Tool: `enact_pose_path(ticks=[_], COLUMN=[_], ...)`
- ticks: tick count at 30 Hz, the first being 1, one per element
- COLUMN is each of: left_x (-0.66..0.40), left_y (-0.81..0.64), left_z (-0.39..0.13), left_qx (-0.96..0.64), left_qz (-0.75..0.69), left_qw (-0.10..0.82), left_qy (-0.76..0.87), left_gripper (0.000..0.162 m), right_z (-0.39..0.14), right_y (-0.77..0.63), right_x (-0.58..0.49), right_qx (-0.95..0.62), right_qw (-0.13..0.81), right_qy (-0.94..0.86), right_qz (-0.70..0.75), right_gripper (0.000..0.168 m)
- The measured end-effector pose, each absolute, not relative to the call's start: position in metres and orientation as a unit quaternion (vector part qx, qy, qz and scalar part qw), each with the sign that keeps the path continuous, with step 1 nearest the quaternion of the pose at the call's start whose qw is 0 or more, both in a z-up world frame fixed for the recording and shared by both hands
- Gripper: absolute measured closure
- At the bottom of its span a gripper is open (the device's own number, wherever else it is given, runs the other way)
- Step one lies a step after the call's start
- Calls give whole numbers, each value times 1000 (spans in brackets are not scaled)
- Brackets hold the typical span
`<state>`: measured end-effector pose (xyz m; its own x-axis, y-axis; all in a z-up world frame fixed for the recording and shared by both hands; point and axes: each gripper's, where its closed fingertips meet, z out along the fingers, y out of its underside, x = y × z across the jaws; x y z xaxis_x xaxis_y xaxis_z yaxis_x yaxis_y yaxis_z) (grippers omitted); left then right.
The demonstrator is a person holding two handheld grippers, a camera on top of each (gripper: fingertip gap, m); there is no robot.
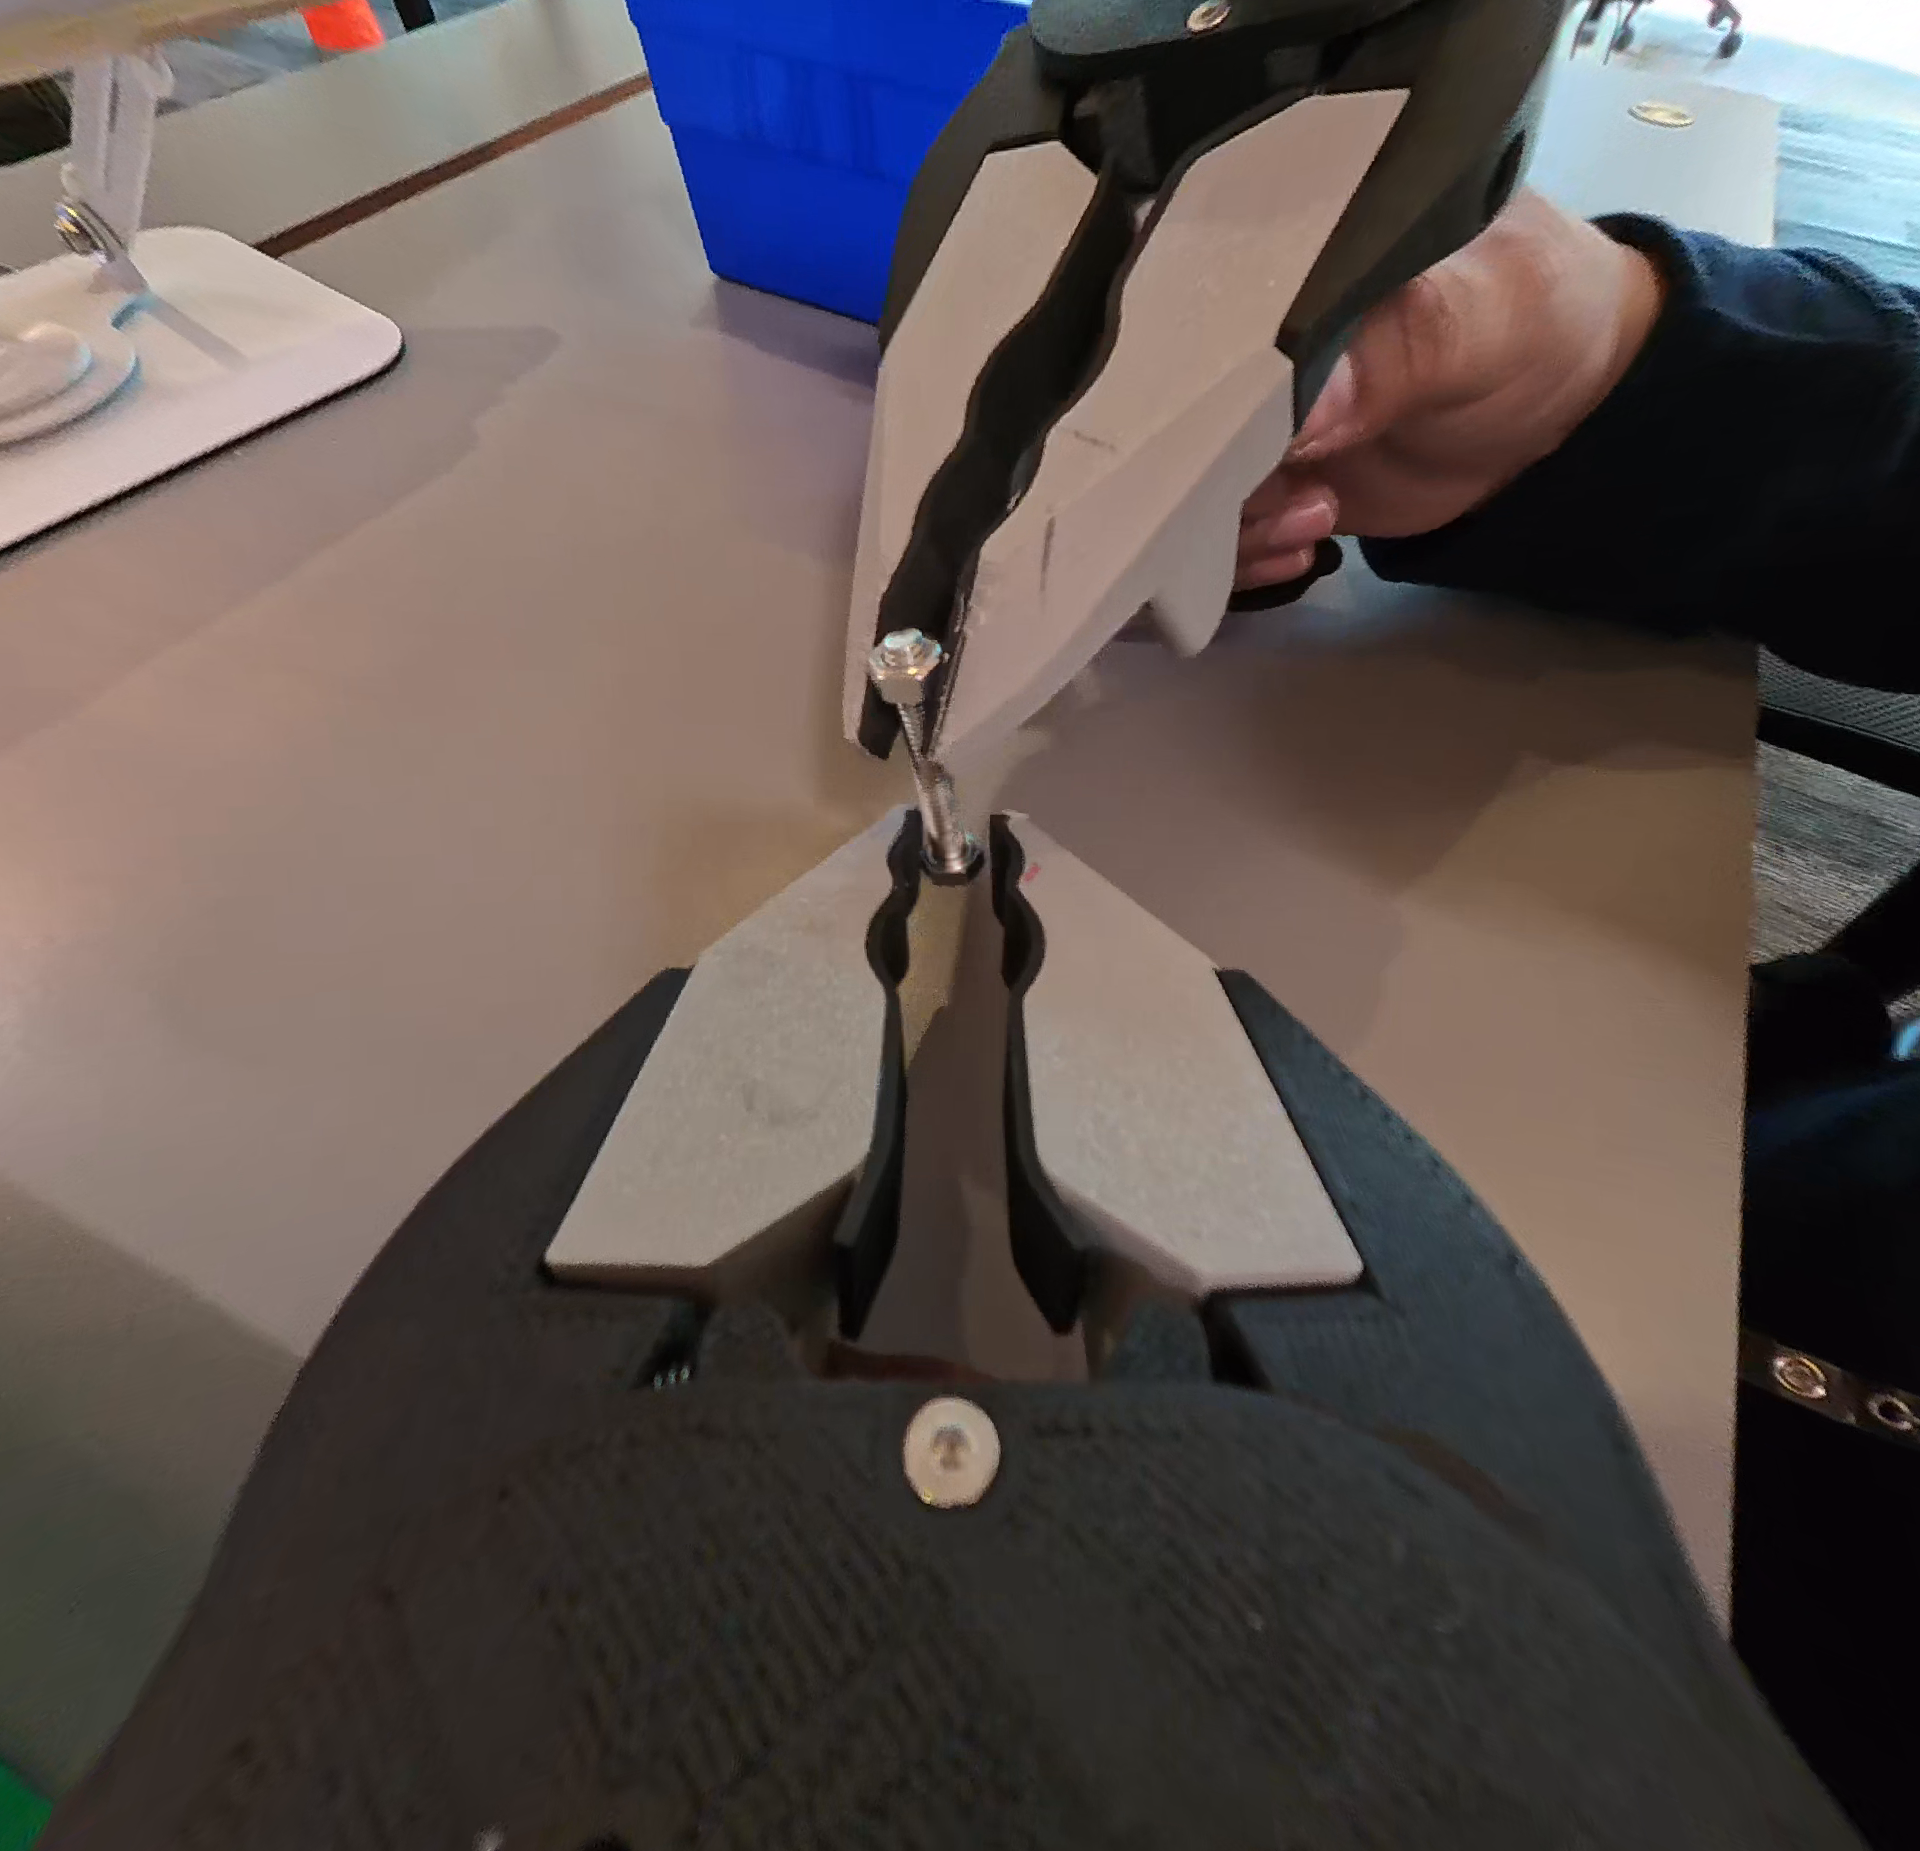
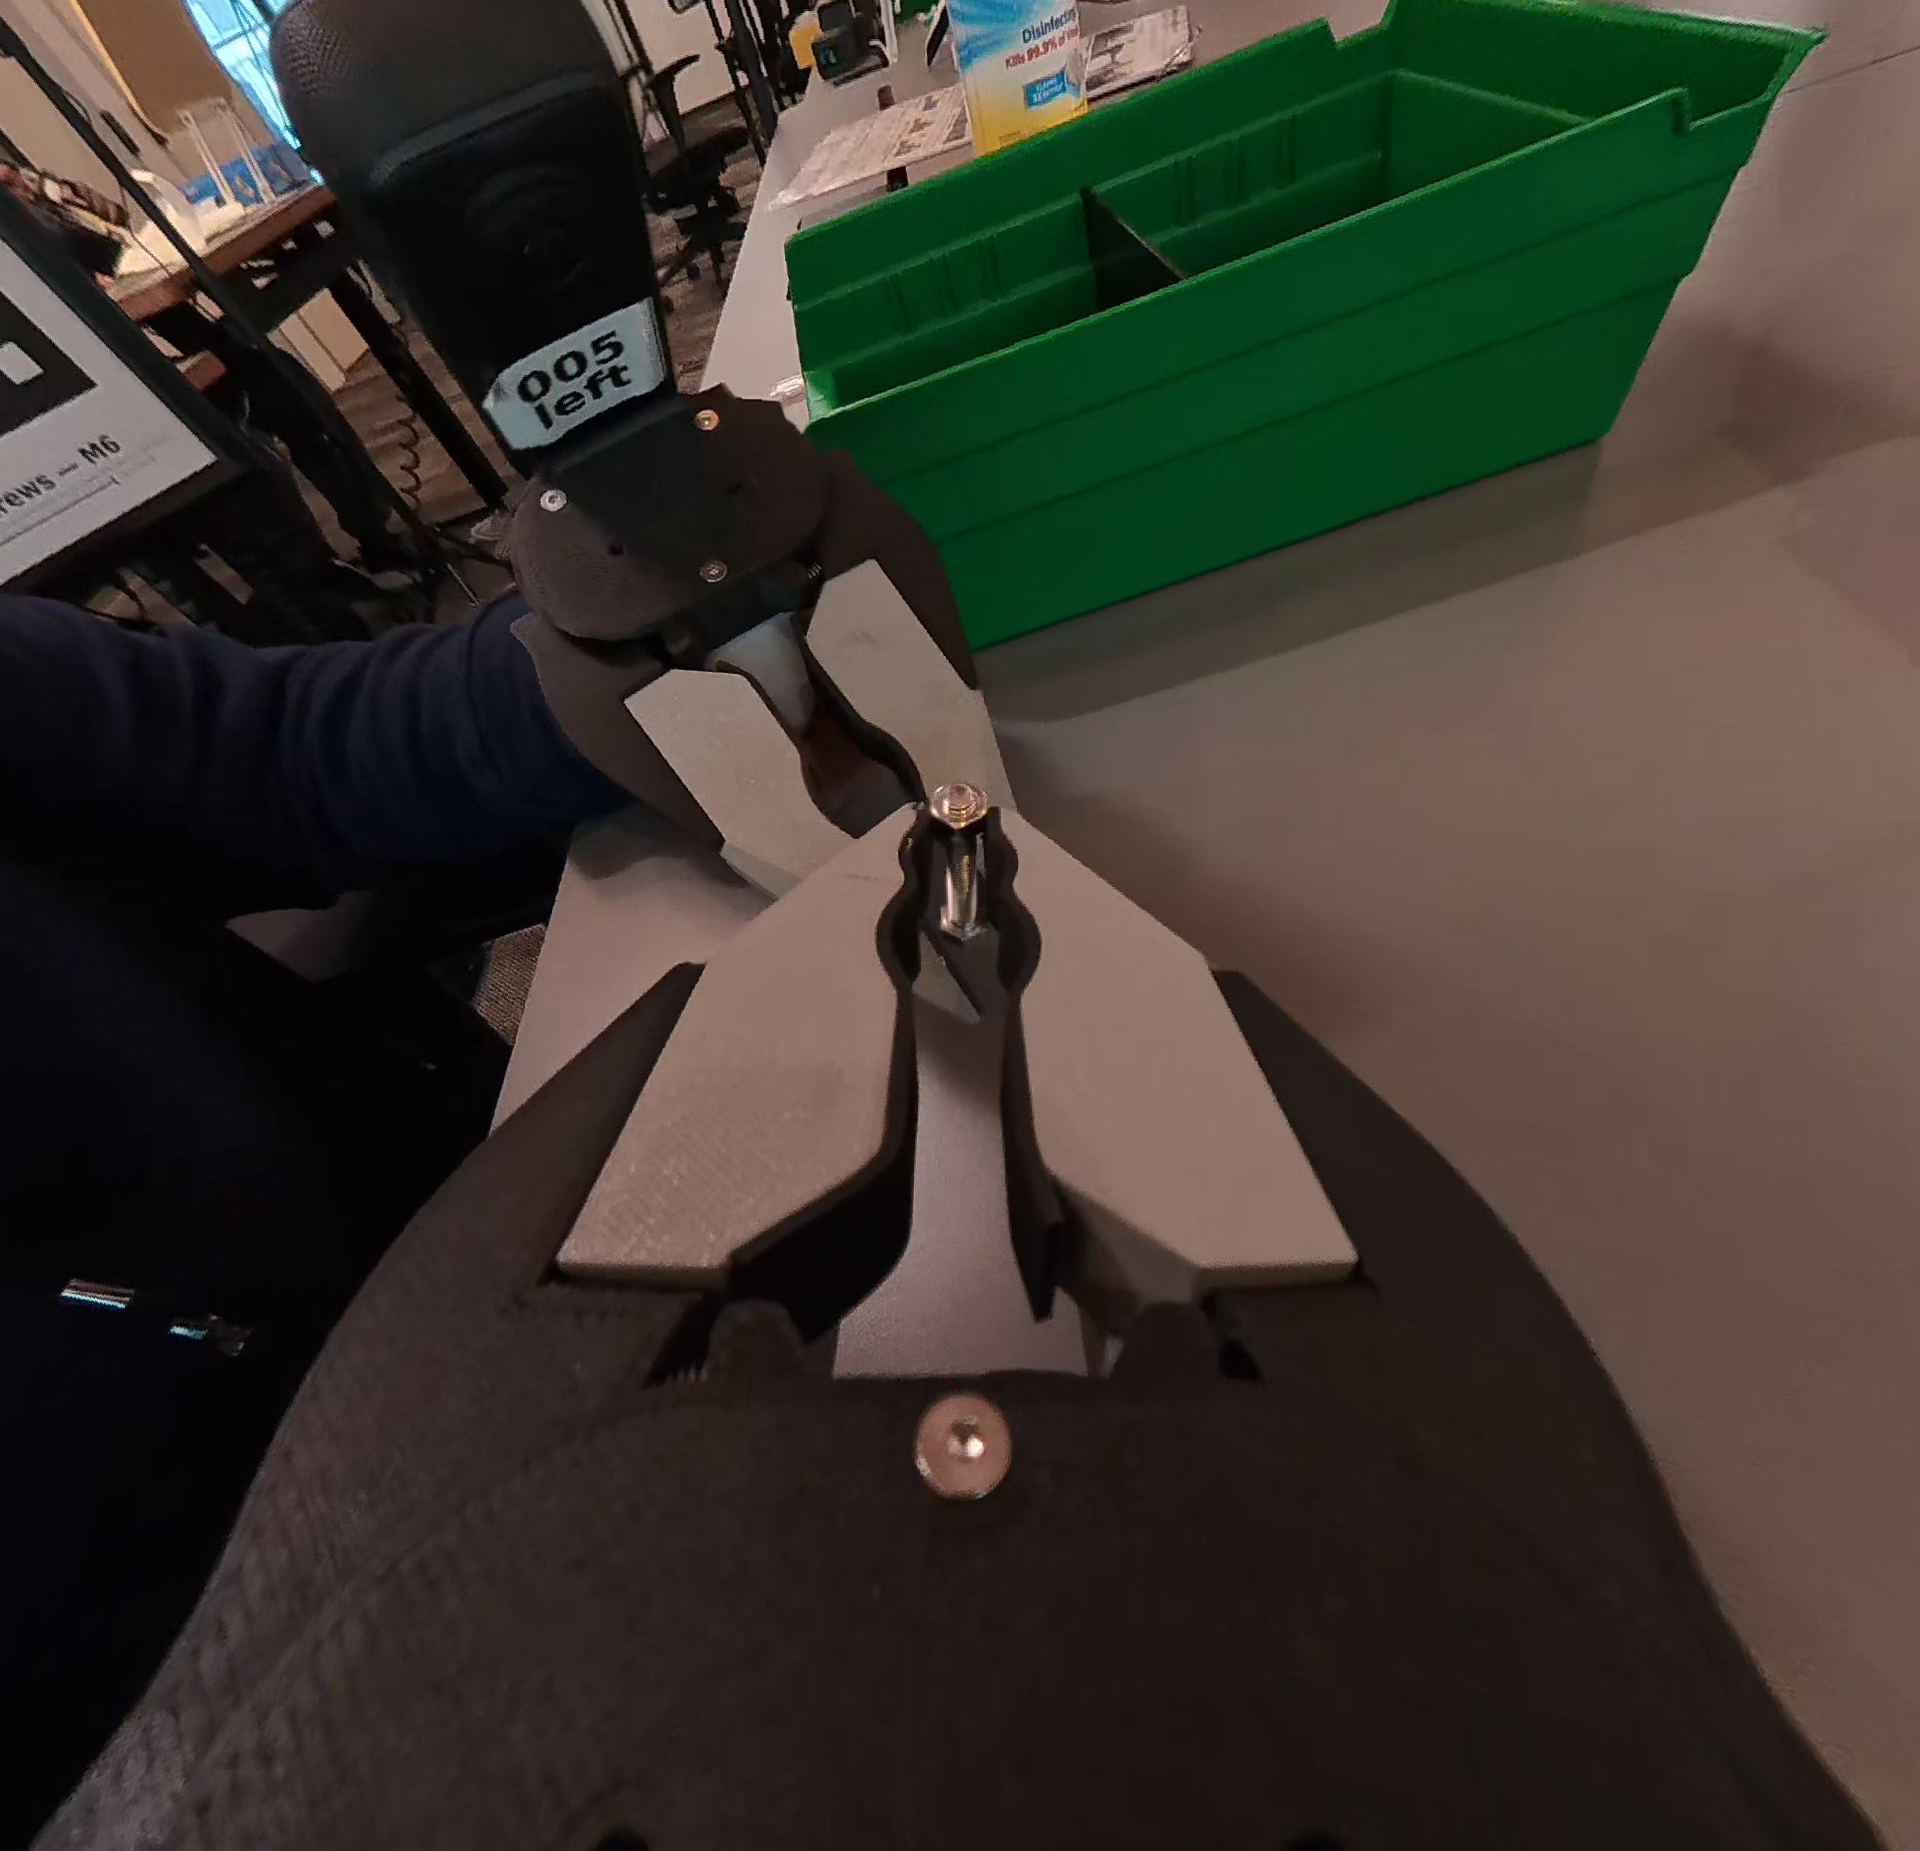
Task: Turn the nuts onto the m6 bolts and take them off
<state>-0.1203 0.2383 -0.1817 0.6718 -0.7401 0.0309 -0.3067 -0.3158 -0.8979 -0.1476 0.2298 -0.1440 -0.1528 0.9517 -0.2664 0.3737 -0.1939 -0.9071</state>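
A silver M6 bolt (image 1: 928,762) hangs tilted above the grey table (image 1: 416,762). My right gripper (image 1: 914,721) comes down from above and is shut on the bolt's hex head (image 1: 906,660). My left gripper (image 1: 951,845) is shut on a small nut (image 1: 948,863) at the bolt's lower end. In the right wrist view my right gripper (image 2: 956,830) pinches the head (image 2: 958,802). The threaded shank (image 2: 961,882) and the nut (image 2: 963,928) show between its fingers. The left gripper (image 2: 964,960) reaches in from the left, its tips mostly hidden underneath.
A blue bin (image 1: 831,139) stands behind the grippers and a white stand base (image 1: 208,347) lies at far left. A green divided bin (image 2: 1299,347) and a wipes canister (image 2: 1013,25) stand beyond. A hand (image 1: 1455,378) holds the right gripper. The table edge (image 1: 1751,970) runs at right.
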Motion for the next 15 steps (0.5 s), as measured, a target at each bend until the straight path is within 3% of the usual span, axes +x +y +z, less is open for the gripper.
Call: enact_pose_path(ticks=[1,6,15], left_x=[-121,-121,-120], left_y=[239,238,236], left_z=[-181,-175,-159], left_qx=[-777,-770,-748], left_qz=[-225,-237,-269], left_qw=[483,494,518], left_qy=[335,328,316], left_gripper=[150,146,155], right_z=[-144,-145,-142], right_y=[230,229,230], right_x=[-147,-144,-142], right_qx=[-584,-586,-586], right_qw=[286,282,279], right_qy=[-567,-567,-558], right_qz=[506,505,517], right_gripper=[162,162,162])
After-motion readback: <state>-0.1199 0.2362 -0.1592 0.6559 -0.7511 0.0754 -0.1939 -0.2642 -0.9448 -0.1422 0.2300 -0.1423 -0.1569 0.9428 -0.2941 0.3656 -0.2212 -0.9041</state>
